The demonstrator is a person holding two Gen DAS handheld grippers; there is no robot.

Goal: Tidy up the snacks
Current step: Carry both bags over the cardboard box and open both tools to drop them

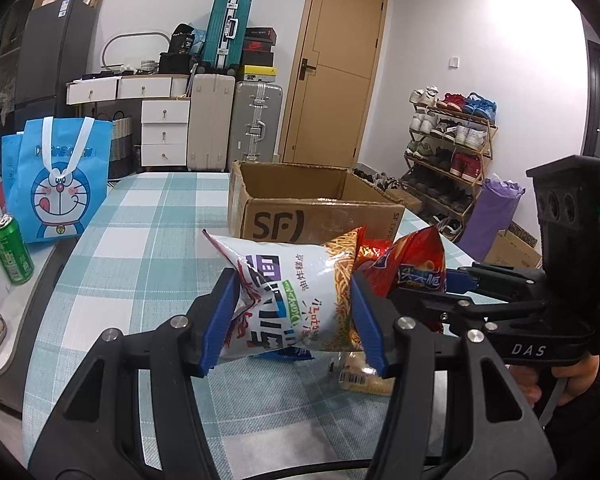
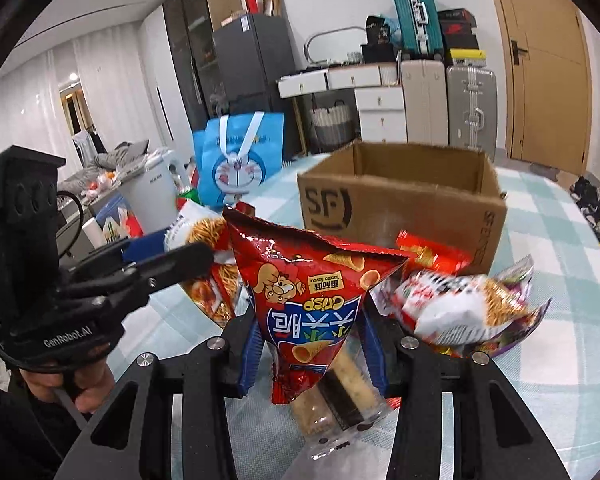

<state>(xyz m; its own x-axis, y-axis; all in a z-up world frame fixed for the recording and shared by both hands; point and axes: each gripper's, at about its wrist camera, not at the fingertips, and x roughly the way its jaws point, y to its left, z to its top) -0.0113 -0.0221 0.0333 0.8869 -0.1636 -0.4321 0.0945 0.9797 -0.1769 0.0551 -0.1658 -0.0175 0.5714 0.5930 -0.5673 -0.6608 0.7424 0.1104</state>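
Crinkly shiny plastic makes the puffy white noodle-snack bag point(image 1: 296, 300), squeezed between the left gripper point(image 1: 294, 322) pads above the checked tablecloth point(image 1: 140, 240). The right gripper point(image 2: 312, 354) pinches the pointy red crisp bag point(image 2: 312, 292), with the brown cardboard box point(image 2: 404, 200) at twelve o'clock.

The left gripper point(image 1: 294, 320) pinches a white noodle-snack bag point(image 1: 292, 296) between its 2 blue pads point(image 1: 226, 316), holding it above the checked tablecloth point(image 1: 140, 248). Just to the right, the right gripper point(image 1: 440, 292) reaches in from the side, closed on a red snack bag point(image 1: 416, 264). Behind both bags stands an open cardboard box point(image 1: 312, 208). At the left, a green can point(image 1: 12, 250) lies tilted near a blue cartoon tote point(image 1: 60, 184). A clear-wrapped packet point(image 1: 360, 376) lies on the cloth below.
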